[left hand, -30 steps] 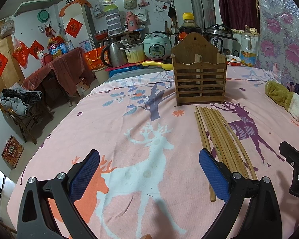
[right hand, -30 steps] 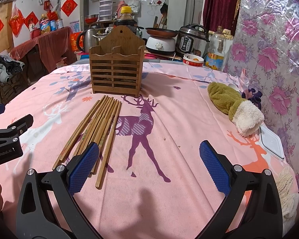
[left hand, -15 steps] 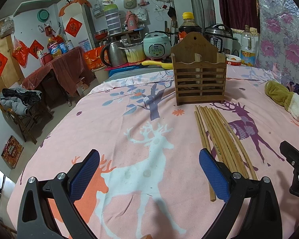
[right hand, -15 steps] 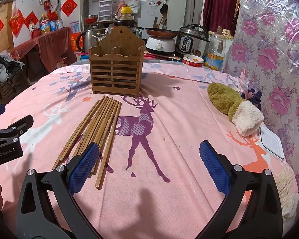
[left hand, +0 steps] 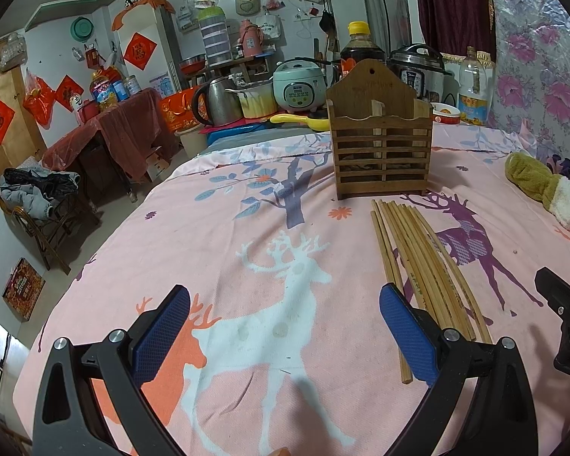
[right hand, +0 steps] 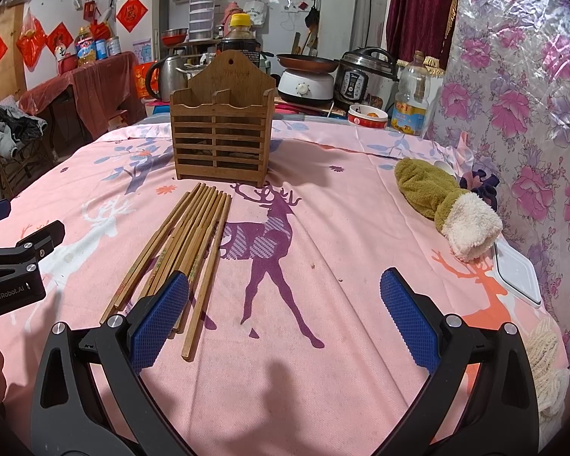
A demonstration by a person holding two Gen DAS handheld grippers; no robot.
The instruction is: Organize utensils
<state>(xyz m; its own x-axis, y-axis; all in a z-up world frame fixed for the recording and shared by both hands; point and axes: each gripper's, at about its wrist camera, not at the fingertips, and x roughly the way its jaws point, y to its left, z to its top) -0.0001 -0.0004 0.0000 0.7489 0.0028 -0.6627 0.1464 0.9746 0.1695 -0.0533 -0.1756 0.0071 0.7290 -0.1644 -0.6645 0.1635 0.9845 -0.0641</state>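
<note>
Nothing picked up yet: both the left gripper point(left hand: 285, 332) and right gripper point(right hand: 285, 317) hover wide open and empty. Chopsticks point(right hand: 188, 245) lie bunched just before the holder point(right hand: 222, 133); the next move looks like pinching one cleanly.

The chopsticks point(right hand: 178, 250) are bare, matt wood, pale brown with a visible grain; the slatted holder point(right hand: 222, 140) at the far end of them is darker wood with a dull finish. Both lie on a pink printed cloth point(right hand: 323, 266), matt and finely woven, slightly creased. To the right a mitt point(right hand: 437, 197) is fuzzy olive plush with a cream fleece cuff. The left gripper point(left hand: 285, 336) and right gripper point(right hand: 285, 319) have matt black plastic arms, bright metal screws, and blue pads point(right hand: 159, 319) with a knurled rubbery texture. On the far right a floral wall covering point(right hand: 513, 95) is glossy and crinkled
</note>
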